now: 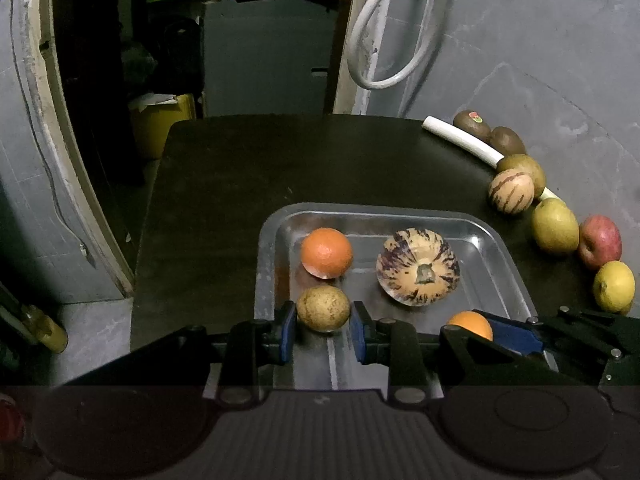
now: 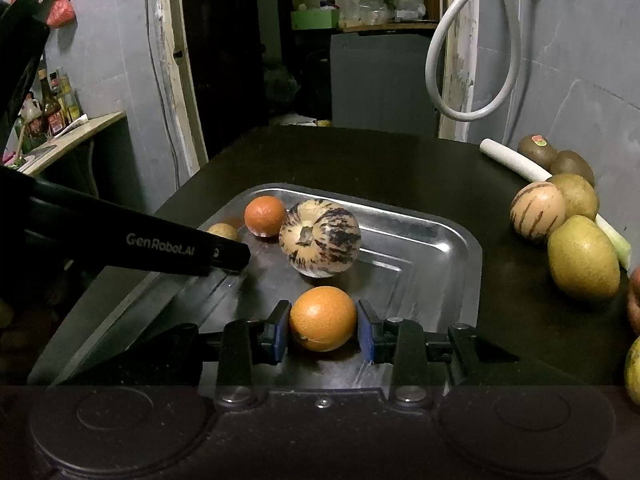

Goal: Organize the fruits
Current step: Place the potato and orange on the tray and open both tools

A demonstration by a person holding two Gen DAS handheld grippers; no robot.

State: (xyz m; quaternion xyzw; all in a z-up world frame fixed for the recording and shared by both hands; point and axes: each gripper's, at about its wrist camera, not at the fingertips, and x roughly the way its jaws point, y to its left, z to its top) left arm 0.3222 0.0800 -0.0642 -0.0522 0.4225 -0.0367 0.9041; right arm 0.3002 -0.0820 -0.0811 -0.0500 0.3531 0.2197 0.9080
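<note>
Nearest the left wrist camera, the left gripper (image 1: 323,330) has its blue pads set on either side of a speckled tan fruit (image 1: 323,308), narrowed to the fruit's width and apparently touching it on both sides; the fruit sits at the near left corner of the metal tray (image 1: 496,240). The right gripper (image 2: 323,330) is closed likewise about a near orange (image 2: 323,318), pads against its flanks, at the near edge of the tray floor; whether either fruit rests on the tray or is lifted cannot be told. Both grippers reach forward low over the tray's near rim, side by side, the left one's black arm crossing the right wrist view at left. Farther in lie a striped melon (image 1: 417,272) at mid-tray and a second orange (image 1: 327,253) to its left, apart from each other. Beyond the tray's right side, on the dark table (image 1: 240,168), a curved row of loose fruit runs from a yellow lemon (image 1: 613,286) past a red apple (image 1: 600,242) to two kiwis (image 1: 490,130) against a white tube (image 1: 460,138).
</note>
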